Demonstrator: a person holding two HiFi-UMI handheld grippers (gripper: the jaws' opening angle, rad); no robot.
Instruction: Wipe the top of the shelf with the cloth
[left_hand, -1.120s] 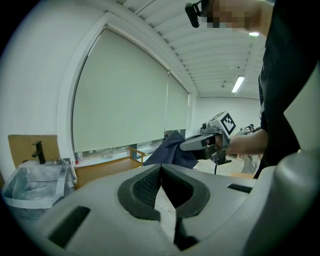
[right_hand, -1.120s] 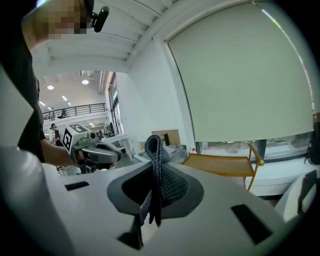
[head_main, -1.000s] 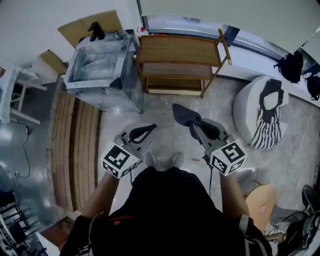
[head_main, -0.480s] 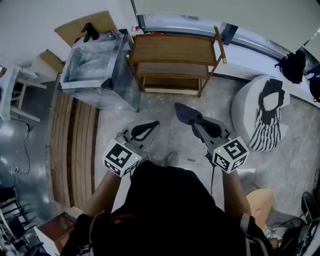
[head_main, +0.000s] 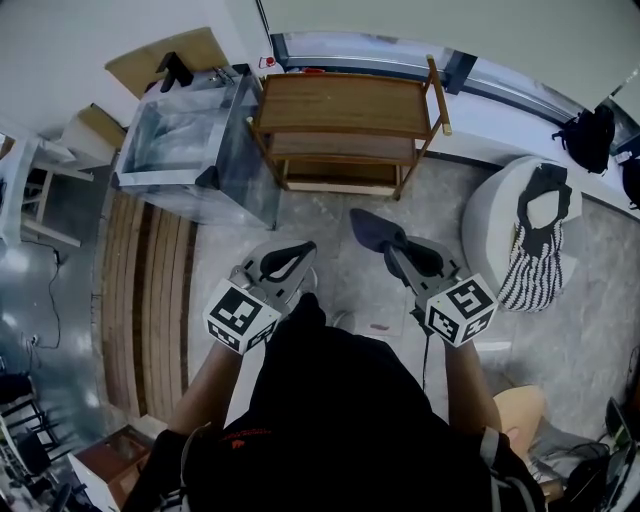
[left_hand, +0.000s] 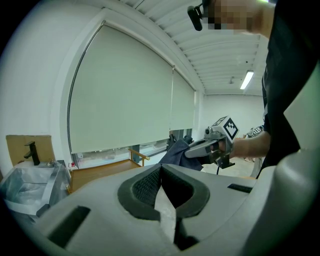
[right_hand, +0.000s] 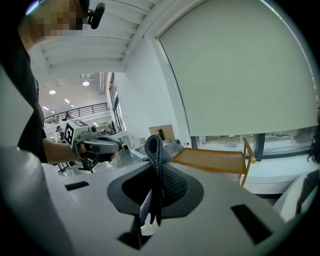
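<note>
The wooden shelf (head_main: 345, 98) stands far ahead of you, so carry your right gripper (head_main: 388, 248), clamped on the dark cloth (head_main: 370, 226), forward and lay that cloth flat on the top board before sweeping, with your left gripper (head_main: 298, 254), closed on nothing, held aside.

A warm brown is shown by the three-tier wooden shelf (head_main: 345, 100), and a dark blue-grey by the crumpled fabric cloth (head_main: 370, 230). The light grey left gripper (head_main: 305, 249) and right gripper (head_main: 388, 248) are lined with black at the jaws, and black-and-white square markers are borne on their cubes. The hard floor (head_main: 330, 215) is mottled grey.
</note>
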